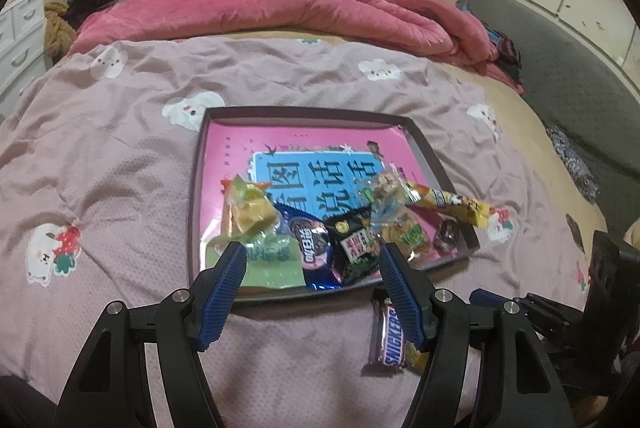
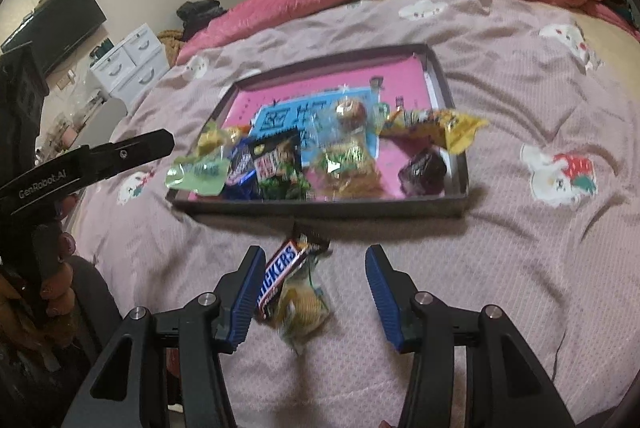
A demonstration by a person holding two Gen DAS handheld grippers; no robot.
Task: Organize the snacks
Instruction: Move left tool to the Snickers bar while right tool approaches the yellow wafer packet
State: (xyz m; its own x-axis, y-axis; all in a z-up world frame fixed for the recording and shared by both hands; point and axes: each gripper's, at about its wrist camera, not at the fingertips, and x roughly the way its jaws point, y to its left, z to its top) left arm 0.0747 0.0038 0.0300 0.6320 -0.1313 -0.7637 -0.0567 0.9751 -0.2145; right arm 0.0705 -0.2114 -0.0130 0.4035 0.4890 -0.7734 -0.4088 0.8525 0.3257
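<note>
A dark tray [image 1: 304,112] with a pink and blue book as its floor lies on the bed and holds several snacks along its near side. Among them are a green pouch [image 1: 272,264], a blue-pink cookie packet [image 1: 310,248], a black-green packet [image 1: 356,248] and a long yellow packet [image 1: 452,203]. My left gripper [image 1: 312,247] hangs open over the tray's front edge, holding nothing. In front of the tray, a Snickers bar [image 2: 280,268] lies across a yellow snack in clear wrap [image 2: 302,308]. My right gripper [image 2: 315,251] is open around both, its left pad close beside the bar.
A mauve bedspread [image 1: 120,147] with white animal prints covers the bed. A rolled pink quilt [image 1: 320,7] lies at the far end. White drawers [image 2: 132,63] and a dark screen [image 2: 60,23] stand at the left. A hand [image 2: 60,268] holds the other gripper's handle.
</note>
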